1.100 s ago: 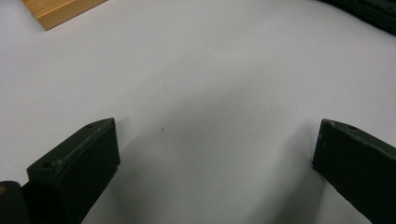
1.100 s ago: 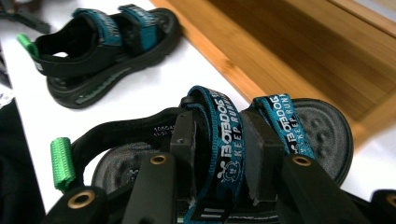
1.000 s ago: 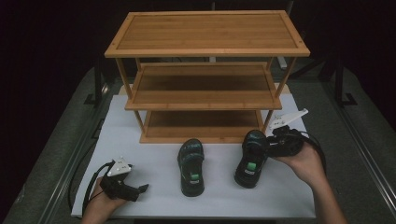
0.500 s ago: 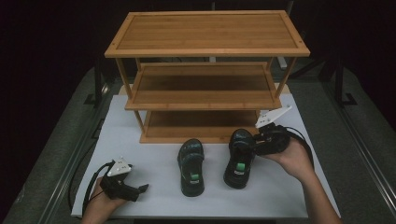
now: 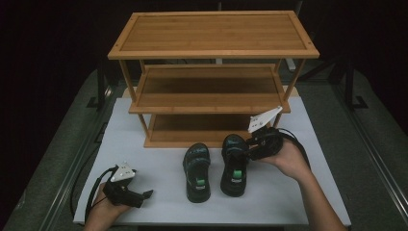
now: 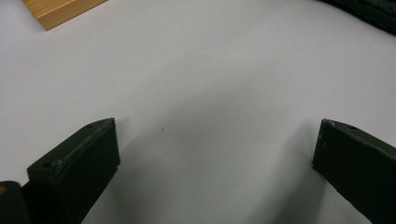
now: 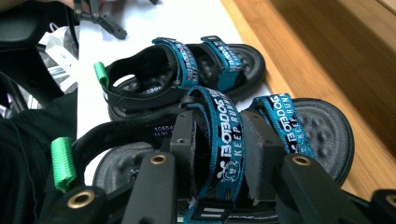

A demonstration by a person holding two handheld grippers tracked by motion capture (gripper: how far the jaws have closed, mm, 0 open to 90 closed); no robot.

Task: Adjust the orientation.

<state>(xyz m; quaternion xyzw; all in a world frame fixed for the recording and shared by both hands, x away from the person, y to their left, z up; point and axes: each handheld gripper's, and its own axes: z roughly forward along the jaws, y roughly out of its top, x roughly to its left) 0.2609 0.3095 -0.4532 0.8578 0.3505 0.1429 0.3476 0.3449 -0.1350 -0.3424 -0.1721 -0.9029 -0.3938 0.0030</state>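
Note:
Two black sandals with blue straps and green heel tabs lie side by side on the white mat in front of a wooden shelf rack (image 5: 211,62). My right gripper (image 5: 251,148) is shut on a blue strap of the right sandal (image 5: 235,163), which sits just right of the left sandal (image 5: 197,171). In the right gripper view the jaws pinch the printed strap (image 7: 219,140) of the near sandal (image 7: 317,135), with the other sandal (image 7: 187,79) beyond it. My left gripper (image 5: 144,195) rests open near the mat's front left corner; its jaws (image 6: 210,154) stand wide over bare mat.
The three-tier bamboo rack stands at the back of the white mat (image 5: 159,159), its bottom shelf (image 5: 192,126) just behind the sandals. A corner of the rack (image 6: 60,11) lies ahead of the left gripper. Dark grey table edges and rails flank the mat.
My right gripper has slid the right sandal leftward across the mat, bringing it beside the left sandal. The left gripper and left sandal have stayed put.

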